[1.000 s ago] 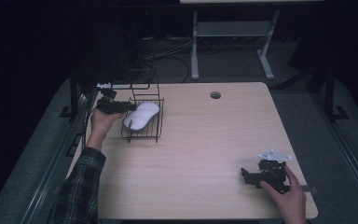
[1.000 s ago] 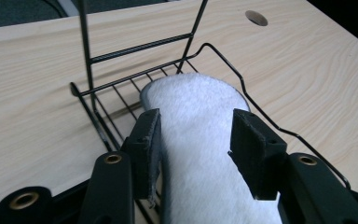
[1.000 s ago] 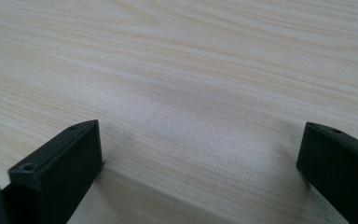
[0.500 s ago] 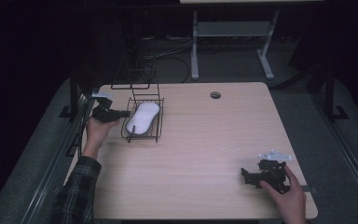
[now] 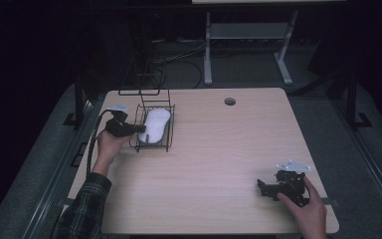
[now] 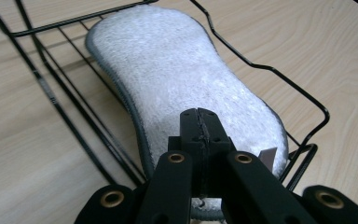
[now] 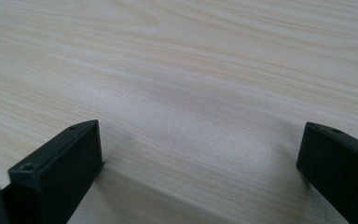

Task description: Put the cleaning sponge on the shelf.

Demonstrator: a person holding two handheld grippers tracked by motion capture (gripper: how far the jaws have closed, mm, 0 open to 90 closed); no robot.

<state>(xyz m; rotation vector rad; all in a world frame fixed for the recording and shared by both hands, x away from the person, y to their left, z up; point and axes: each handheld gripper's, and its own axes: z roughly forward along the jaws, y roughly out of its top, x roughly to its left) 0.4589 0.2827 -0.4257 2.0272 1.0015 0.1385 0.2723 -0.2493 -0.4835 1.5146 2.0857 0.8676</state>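
1. left gripper (image 6: 199, 122): jaws pressed together, having just been closing; they meet over the near end of the white sponge pad (image 6: 177, 79). whether a fold of its edge is pinched cannot be told.
2. white sponge pad: lies flat in the black wire rack (image 5: 165, 130), at the table's far left; its long axis runs straight away from the left gripper, along the rack's length.
3. right gripper (image 7: 200, 154): jaws wide apart, holding nothing, resting above bare tabletop (image 7: 205, 56) near the front right corner, well apart from the rack.
4. judgement: the left hand (image 5: 107, 148) is far nearer; any lift would draw the pad by its near end.
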